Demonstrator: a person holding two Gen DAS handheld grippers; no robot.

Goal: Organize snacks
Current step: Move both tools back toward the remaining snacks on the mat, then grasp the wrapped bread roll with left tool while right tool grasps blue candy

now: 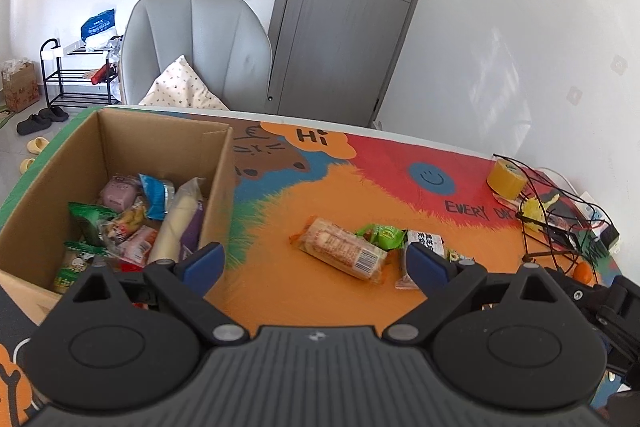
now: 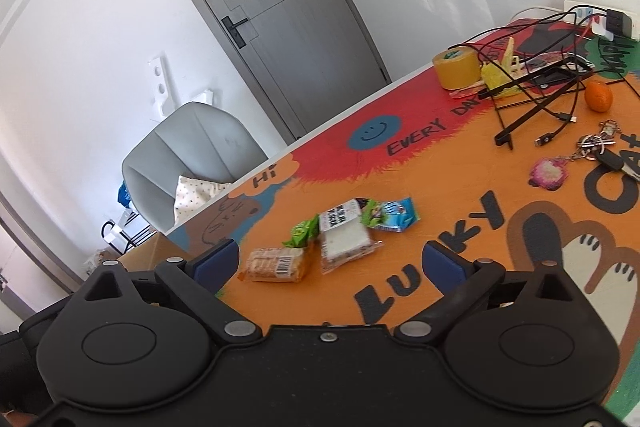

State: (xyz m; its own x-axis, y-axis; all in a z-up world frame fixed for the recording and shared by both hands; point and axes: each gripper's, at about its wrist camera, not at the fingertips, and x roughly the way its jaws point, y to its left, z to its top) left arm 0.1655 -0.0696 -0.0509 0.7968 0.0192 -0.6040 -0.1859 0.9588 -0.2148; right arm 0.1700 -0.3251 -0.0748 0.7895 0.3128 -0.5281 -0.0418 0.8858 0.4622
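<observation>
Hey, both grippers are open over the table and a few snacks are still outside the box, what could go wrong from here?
1. The loose snacks overlap: the green packet lies against the orange-wrapped biscuit pack and the white cake pack, so one grab may drag a neighbour along.
2. The cardboard box is already crowded, so a dropped packet might perch on the pile or catch the wall.
3. The cables and keys lie near; a wide sweep could snag them.

Open brown cardboard box (image 1: 120,155), upright, about half full of mixed wrapped snacks (image 1: 136,223). Right of the box, flat on the mat: orange-wrapped biscuit pack (image 2: 276,264), green packet (image 2: 302,231), clear-wrapped white cake (image 2: 345,239), blue packet (image 2: 396,214), clustered.
</observation>
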